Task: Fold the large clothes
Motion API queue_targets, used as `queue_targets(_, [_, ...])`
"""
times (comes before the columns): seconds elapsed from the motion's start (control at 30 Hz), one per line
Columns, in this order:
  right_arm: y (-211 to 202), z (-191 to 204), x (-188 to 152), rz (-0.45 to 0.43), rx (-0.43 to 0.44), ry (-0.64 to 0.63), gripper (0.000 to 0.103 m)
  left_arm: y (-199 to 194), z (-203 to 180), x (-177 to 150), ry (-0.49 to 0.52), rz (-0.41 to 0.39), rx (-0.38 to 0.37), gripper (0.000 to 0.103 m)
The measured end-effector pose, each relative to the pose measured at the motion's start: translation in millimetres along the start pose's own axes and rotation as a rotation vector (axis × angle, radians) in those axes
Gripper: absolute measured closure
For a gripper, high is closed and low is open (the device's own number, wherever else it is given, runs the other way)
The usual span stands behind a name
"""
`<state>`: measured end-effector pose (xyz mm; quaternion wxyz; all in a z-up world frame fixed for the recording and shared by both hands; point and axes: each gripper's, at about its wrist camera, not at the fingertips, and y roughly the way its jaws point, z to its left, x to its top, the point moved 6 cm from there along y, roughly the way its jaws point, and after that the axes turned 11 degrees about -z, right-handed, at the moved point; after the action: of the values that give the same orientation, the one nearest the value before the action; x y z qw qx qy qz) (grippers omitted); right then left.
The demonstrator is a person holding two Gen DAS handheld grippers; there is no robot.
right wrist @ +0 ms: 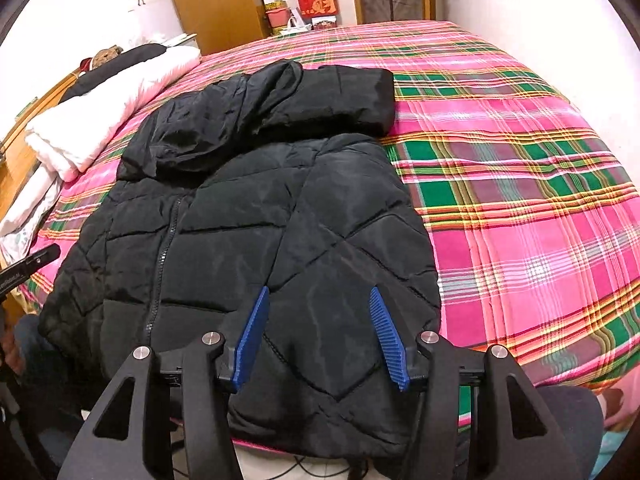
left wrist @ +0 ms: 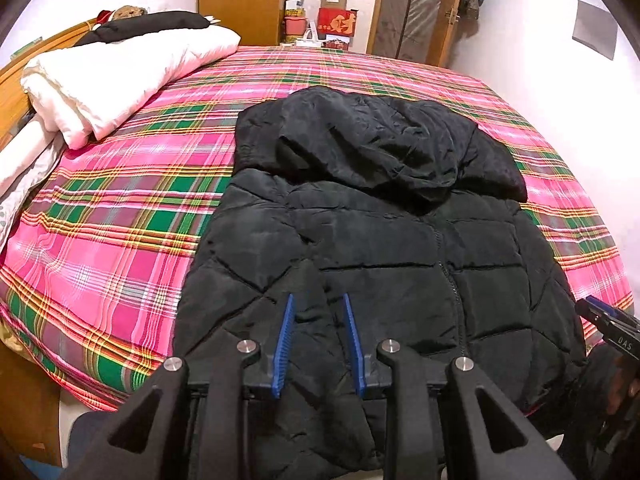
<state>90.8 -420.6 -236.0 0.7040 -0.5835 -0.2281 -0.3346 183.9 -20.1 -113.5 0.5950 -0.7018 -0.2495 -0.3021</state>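
A black quilted hooded jacket [left wrist: 372, 248] lies front up on the pink plaid bed [left wrist: 120, 208], zipped, its hood spread at the far end and its hem hanging over the near edge. It also shows in the right wrist view [right wrist: 256, 232], with a sleeve folded across near the hood [right wrist: 344, 96]. My left gripper [left wrist: 319, 304] is open above the jacket's lower left part, holding nothing. My right gripper [right wrist: 318, 298] is open wider above the jacket's lower right part, also empty. The right gripper's tip shows at the edge of the left wrist view [left wrist: 608, 324].
A folded white duvet [left wrist: 116, 80] with a dark garment on it lies at the bed's far left by the wooden headboard. A wooden wardrobe [left wrist: 240, 0], red boxes [left wrist: 336, 24] and a door stand beyond the bed. Plaid sheet [right wrist: 520, 200] extends right of the jacket.
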Motion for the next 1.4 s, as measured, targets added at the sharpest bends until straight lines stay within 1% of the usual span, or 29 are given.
queue_targets(0.2, [8,-20,-6,0.033,-0.016,0.055,0.049,15,24,3,-0.013,0.014,0.039,0.075])
queue_targets(0.27, [12,-27,-9,0.047,-0.032,0.069,0.044,20,34,4,-0.018,0.020,0.050,0.066])
queue_targets(0.33, [16,-34,-11,0.062,-0.041,0.093,0.042,27,44,5,-0.026,0.030,0.064,0.064])
queue_targets(0.5, [24,-52,-14,0.087,-0.060,0.139,0.042,47,72,3,-0.066,0.078,0.100,0.062])
queue_targets(0.63, [33,-66,-20,0.120,-0.060,0.211,0.042,64,88,-3,-0.102,0.119,0.119,0.060])
queue_targets(0.67, [35,-69,-21,0.127,-0.053,0.230,0.042,68,91,-6,-0.117,0.133,0.118,0.058])
queue_targets(0.73, [41,-74,-27,0.148,-0.042,0.269,0.037,75,97,-13,-0.160,0.162,0.105,0.054])
queue_targets(0.77, [44,-77,-30,0.165,-0.035,0.287,0.035,78,99,-18,-0.182,0.181,0.101,0.054])
queue_targets(0.83, [47,-78,-34,0.189,-0.018,0.311,0.034,79,96,-25,-0.213,0.202,0.076,0.053])
queue_targets(0.87, [48,-77,-36,0.197,-0.006,0.316,0.034,78,93,-29,-0.213,0.209,0.070,0.053])
queue_targets(1.03, [46,-60,-46,0.255,0.067,0.295,0.034,71,73,-38,-0.177,0.223,0.057,0.053])
queue_targets(1.13, [46,-54,-49,0.274,0.066,0.260,0.034,70,63,-42,-0.136,0.233,0.071,0.053])
queue_targets(1.23, [48,-59,-54,0.296,0.071,0.288,0.035,77,59,-46,-0.085,0.267,0.106,0.052])
queue_targets(1.27, [48,-61,-55,0.298,0.067,0.295,0.039,79,58,-47,-0.080,0.275,0.110,0.053])
queue_targets(1.3, [49,-63,-52,0.298,0.063,0.297,0.050,80,57,-47,-0.080,0.281,0.112,0.055])
queue_targets(1.33, [47,-64,-51,0.292,0.069,0.304,0.058,80,57,-45,-0.084,0.281,0.107,0.064])
queue_targets(1.37, [43,-64,-48,0.282,0.078,0.307,0.073,80,56,-43,-0.085,0.277,0.102,0.072])
queue_targets(1.4, [39,-63,-46,0.274,0.085,0.303,0.082,77,54,-40,-0.084,0.268,0.094,0.076])
